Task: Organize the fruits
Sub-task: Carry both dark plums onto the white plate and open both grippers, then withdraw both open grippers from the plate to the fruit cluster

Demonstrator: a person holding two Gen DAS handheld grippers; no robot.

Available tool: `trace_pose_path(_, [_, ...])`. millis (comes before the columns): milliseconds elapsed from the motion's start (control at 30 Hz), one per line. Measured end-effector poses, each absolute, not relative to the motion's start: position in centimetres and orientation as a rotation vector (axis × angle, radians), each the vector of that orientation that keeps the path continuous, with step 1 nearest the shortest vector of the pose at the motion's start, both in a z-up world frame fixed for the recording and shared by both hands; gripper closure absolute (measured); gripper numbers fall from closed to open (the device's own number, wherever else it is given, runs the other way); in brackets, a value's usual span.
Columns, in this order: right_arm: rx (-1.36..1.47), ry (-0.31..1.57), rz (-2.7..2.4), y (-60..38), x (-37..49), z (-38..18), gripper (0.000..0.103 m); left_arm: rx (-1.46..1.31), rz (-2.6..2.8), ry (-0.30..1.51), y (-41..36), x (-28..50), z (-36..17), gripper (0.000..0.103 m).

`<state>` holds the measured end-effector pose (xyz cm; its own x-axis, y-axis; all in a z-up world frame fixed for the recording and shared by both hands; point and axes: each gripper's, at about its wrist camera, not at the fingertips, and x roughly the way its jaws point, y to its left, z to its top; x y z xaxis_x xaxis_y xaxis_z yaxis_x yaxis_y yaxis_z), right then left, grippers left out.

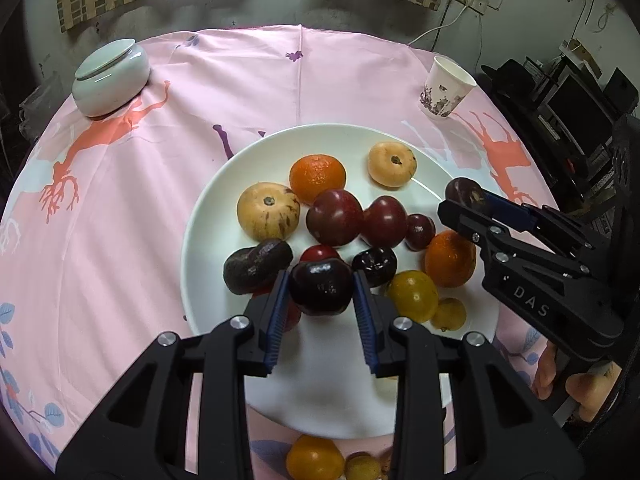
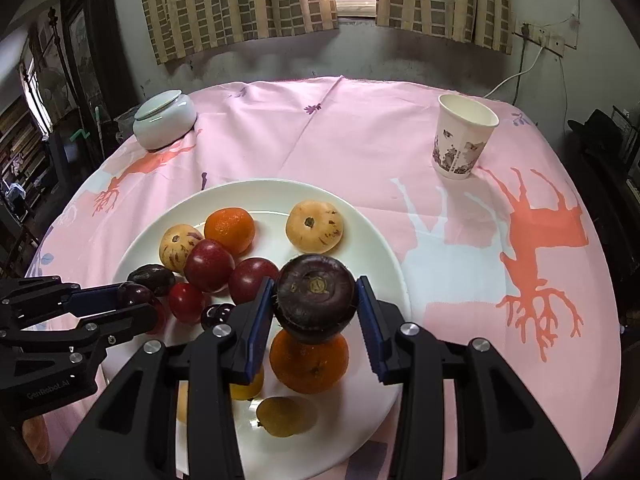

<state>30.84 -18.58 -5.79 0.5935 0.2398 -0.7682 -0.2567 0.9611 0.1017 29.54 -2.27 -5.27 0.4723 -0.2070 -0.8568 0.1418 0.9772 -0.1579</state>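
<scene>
Currently a dark plum is clamped by the left gripper at lower centre of its frame, over the white plate. Centrally in the right wrist frame, a dark purple fruit is gripped by the right gripper, above an orange.

We see a lived-in home room: checked curtains over a window at top, a pink printed tablecloth on the table, cluttered shelves at far left.
</scene>
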Motion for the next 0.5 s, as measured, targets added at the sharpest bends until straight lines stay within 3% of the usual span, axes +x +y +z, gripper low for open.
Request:
trace_pose_path(167, [-0.041,0.888,0.282,-18.3,31.3,-6.2,0.061,-0.058,-0.204,1.073,-2.6,30.0,-5.5,0.07])
trace_pose_path(200, [-0.043,0.883,0.281,-18.3,31.4,-6.2,0.056,-0.06,-0.206,1.077,-2.6,30.1,-5.6,0.07])
trace_pose_path(267, [-0.056,0.867,0.272,-18.2,31.4,-6.0,0.034,-0.059,-0.204,1.078,-2.6,30.2,-5.6,0.07])
trace_pose_path(300, [-0.065,0.856,0.268,-18.2,31.3,-5.8,0.029,-0.057,-0.202,1.079,-2.6,30.3,-5.6,0.07])
trace_pose_path(367, [-0.087,0.844,0.266,-18.1,31.0,-5.4,0.029,-0.055,-0.2,1.081,-2.5,30.2,-5.4,0.068])
trace_pose_path(400, [-0.095,0.842,0.263,-18.1,30.7,-5.2,0.029,-0.059,-0.204,1.076,-2.3,30.1,-5.0,0.054])
trace_pose_path(433, [-0.099,0.838,0.263,-18.3,30.2,-4.7,0.029,-0.065,-0.207,1.065,-2.0,29.8,-4.6,0.032])
trace_pose_path(500, [-0.107,0.833,0.272,-18.6,28.8,-3.9,0.029,-0.079,-0.21,1.017,-1.3,28.7,-3.3,0.02])
